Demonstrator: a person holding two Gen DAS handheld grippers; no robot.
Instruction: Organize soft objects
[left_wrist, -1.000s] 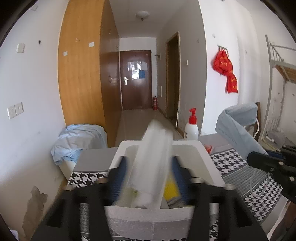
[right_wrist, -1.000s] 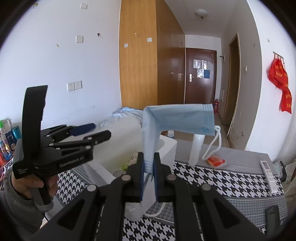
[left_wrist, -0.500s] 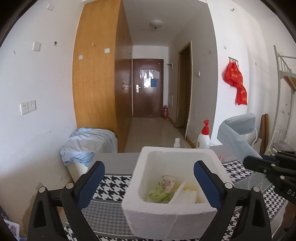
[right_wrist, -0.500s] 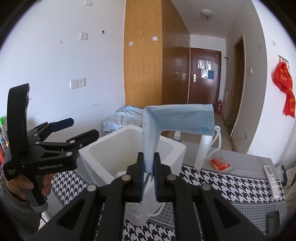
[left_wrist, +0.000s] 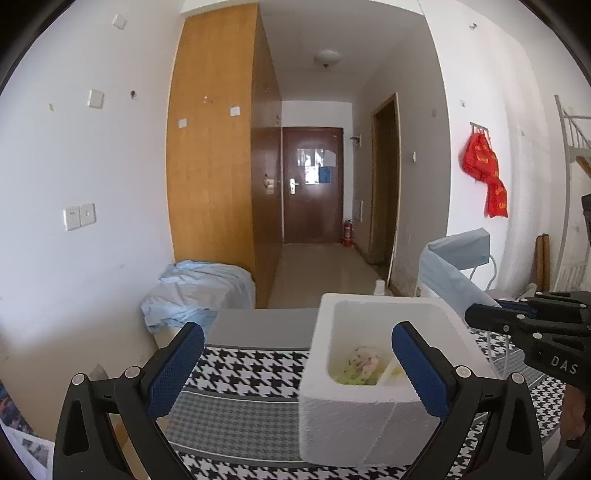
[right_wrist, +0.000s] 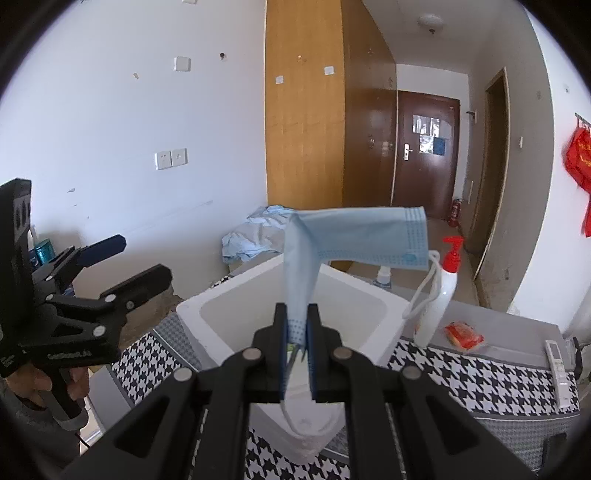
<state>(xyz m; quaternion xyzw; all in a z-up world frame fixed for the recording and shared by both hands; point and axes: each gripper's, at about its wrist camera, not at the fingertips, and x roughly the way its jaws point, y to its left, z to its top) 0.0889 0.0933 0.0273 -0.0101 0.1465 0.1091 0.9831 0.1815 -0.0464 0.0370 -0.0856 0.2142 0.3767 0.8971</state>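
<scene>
Above the white foam box (right_wrist: 295, 317) near the table's (right_wrist: 480, 373) left edge, the right gripper (right_wrist: 296, 332) pinched a blue face mask (right_wrist: 354, 236) — the left gripper (left_wrist: 295, 365) gaped empty, fingers wide apart.

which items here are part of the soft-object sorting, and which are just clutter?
Job:
- face mask, pinched in right tool
- foam box, soft items inside
- left tool, open, empty

Clutter:
- pump bottle
- red packet
- remote
- blue cloth pile
</scene>
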